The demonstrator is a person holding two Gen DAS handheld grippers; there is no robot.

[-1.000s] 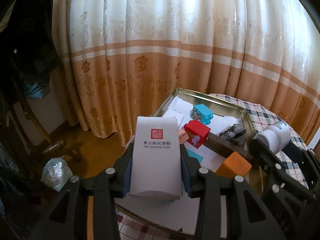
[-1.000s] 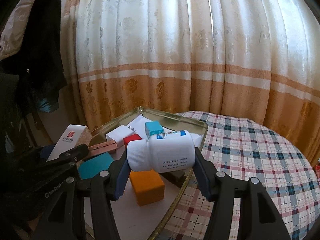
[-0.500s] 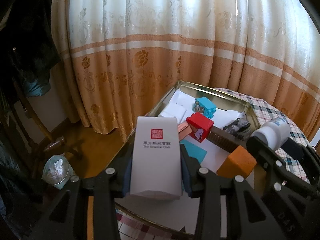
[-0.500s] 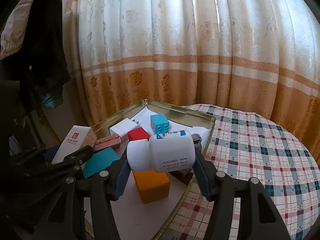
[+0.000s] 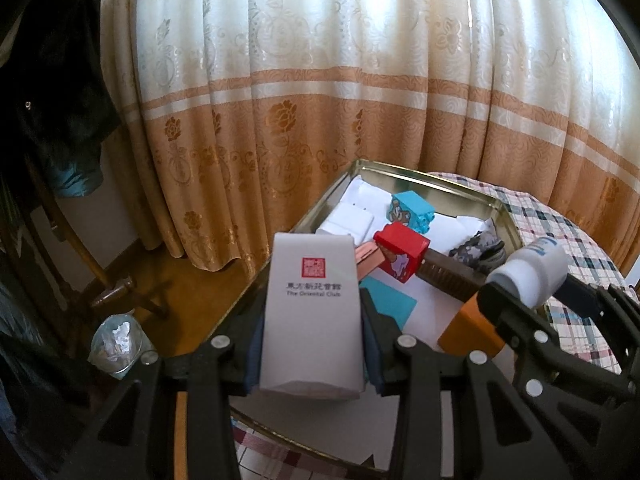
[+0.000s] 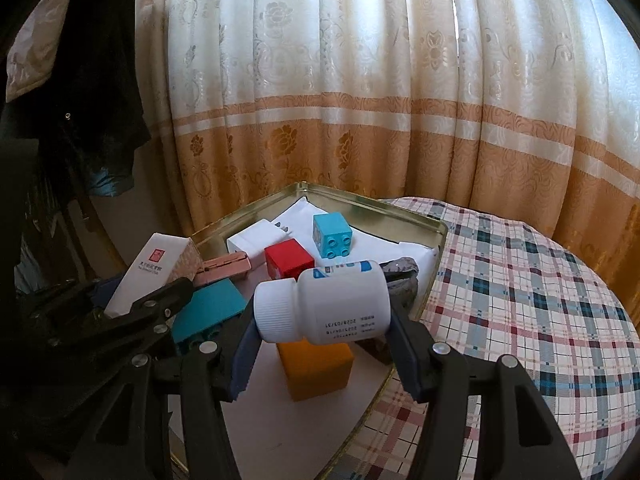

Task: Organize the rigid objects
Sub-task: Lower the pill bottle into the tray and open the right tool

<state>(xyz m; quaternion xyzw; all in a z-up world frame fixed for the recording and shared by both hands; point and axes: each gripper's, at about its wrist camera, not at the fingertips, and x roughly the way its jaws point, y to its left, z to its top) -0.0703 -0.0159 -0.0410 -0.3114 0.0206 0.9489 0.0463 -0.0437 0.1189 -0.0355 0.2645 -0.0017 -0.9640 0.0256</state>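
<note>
Left gripper [image 5: 312, 344] clamps an upright white box [image 5: 314, 312] over the tin tray's [image 5: 472, 192] near-left edge, right gripper [image 6: 322, 344] pinches a sideways white bottle [image 6: 324, 306] above the orange block [image 6: 316, 368] — red block [image 6: 288, 258], blue block [image 6: 332, 234] beyond, mid-tray.

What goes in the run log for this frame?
left gripper: shut on white paper carton | right gripper: shut on white plastic pill bottle | both above gold metal tray
</note>
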